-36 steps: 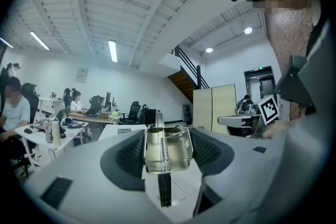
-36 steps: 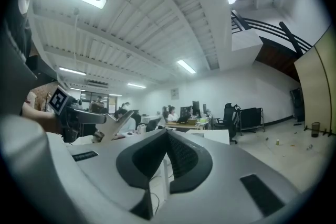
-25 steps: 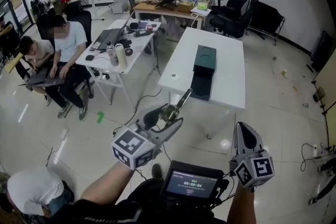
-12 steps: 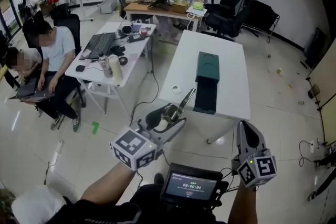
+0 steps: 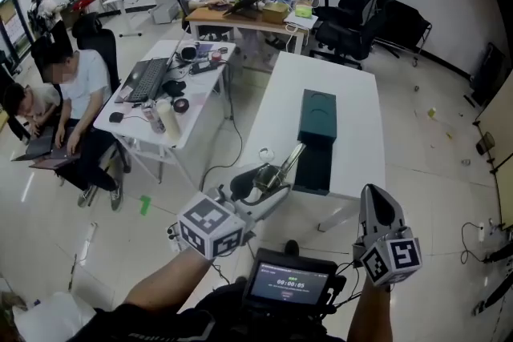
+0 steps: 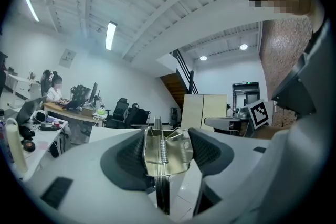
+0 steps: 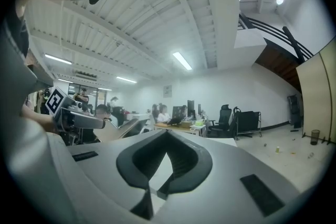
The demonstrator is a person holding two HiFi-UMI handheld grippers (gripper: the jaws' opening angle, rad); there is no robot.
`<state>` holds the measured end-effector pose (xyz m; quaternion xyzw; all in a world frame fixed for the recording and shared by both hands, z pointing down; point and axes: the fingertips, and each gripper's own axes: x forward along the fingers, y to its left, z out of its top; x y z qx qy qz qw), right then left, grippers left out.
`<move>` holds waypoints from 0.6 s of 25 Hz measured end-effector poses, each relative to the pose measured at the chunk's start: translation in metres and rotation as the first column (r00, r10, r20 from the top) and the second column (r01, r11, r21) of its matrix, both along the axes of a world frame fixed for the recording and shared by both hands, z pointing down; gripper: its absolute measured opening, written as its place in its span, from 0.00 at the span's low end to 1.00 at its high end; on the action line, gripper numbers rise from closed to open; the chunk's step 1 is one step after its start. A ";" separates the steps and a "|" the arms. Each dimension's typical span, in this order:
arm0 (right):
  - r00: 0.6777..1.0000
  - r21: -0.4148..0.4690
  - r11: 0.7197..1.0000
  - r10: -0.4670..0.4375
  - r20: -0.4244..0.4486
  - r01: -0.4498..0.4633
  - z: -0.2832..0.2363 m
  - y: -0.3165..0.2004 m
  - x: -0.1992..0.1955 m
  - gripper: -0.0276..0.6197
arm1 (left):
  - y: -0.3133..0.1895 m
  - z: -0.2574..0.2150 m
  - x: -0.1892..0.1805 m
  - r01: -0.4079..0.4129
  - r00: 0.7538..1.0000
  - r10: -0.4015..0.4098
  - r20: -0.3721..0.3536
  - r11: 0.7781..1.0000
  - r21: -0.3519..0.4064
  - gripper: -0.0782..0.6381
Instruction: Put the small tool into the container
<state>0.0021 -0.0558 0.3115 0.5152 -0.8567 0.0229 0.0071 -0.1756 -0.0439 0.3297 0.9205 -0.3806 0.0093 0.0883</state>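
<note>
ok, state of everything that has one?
left claw: shut on tool
tool: held in the air, not in container
right claw: shut, empty
container: looks open, lid laid flat
screen: on

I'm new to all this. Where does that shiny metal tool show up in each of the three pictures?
Head view: metal tool at lower centre, clamped in the left gripper.
Left gripper view: the tool fills the lower centre, between the jaws.
Right gripper view: I cannot make it out.
Shared landmark: black office chairs.
</note>
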 end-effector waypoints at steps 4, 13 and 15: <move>0.999 0.000 0.999 -0.033 0.006 0.033 0.000 -0.071 0.023 0.05 | -0.073 0.009 0.028 0.033 0.999 -0.033 0.006 0.998 -0.051 0.49; 0.995 -0.005 0.996 -0.093 0.032 0.094 -0.001 -0.226 0.093 0.05 | -0.212 0.011 0.115 0.046 0.999 -0.045 0.019 0.995 -0.086 0.49; 0.992 -0.009 0.992 -0.121 0.038 0.122 -0.001 -0.253 0.102 0.05 | -0.236 0.011 0.127 0.067 0.998 -0.065 0.024 0.994 -0.086 0.49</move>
